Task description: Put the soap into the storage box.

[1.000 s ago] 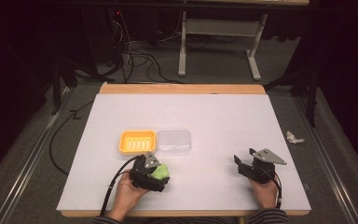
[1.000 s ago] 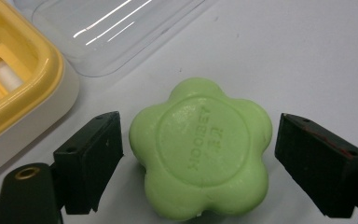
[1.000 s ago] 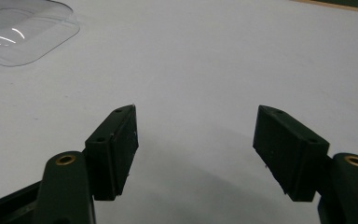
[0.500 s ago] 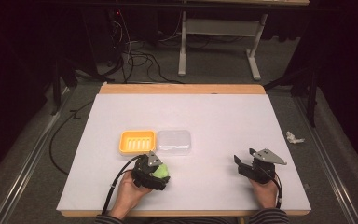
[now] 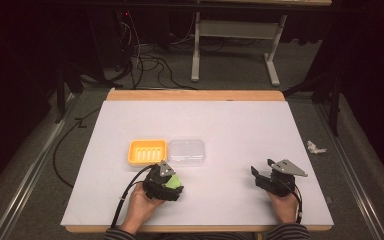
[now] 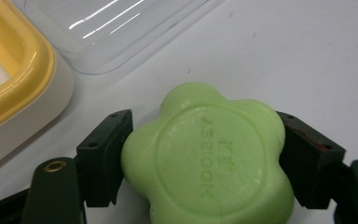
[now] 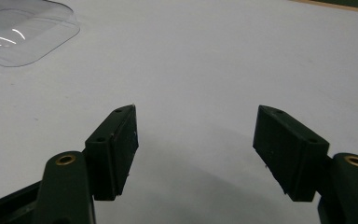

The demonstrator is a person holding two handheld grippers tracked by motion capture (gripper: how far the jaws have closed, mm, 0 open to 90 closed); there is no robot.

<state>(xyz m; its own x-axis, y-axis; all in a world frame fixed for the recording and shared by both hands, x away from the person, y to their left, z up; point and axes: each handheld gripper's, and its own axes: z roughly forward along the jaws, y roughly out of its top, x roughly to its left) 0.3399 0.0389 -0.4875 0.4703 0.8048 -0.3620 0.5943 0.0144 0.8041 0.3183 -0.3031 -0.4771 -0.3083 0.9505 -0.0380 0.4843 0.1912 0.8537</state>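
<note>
- Two hands come in over the near edge of the counter [image 5: 230, 120], each in a striped sleeve and each holding a gripper.
- The left gripper [image 5: 164, 183] sits at about seven o'clock on the white surface, its jaws clenched on a green soap [image 6: 209, 158] from either side.
- In the left gripper view the soap is flower-shaped with raised letters on its top face, and both black pads press against its lobes; it lies low on the counter, though I cannot tell whether it touches the surface.
- From the high view the soap [image 5: 172, 181] shows as a bright green patch under the grey plate of that gripper.
- The right gripper [image 5: 266, 178] rests at about five o'clock, well apart from the left one, with its jaws released and spread wide over bare white counter.
- In the right gripper view nothing lies between those jaws [image 7: 196, 154].
- Just beyond the left gripper, toward twelve o'clock, stands a yellow soap dish [image 5: 147, 151] with a ribbed floor.
- Touching or just beside the dish at its three o'clock side lies a clear plastic lid [image 5: 186, 151], flat on the counter.
- The left gripper view has the dish's rim [image 6: 23, 70] at ten o'clock and the lid [image 6: 107, 28] at twelve o'clock of the soap, both near it but apart.
- Off the counter at three o'clock, a small white scrap [image 5: 315, 147] lies on the floor.
- Farthest away, cables [image 5: 150, 60] trail on the floor beside a grey table frame [image 5: 235, 45].
</note>
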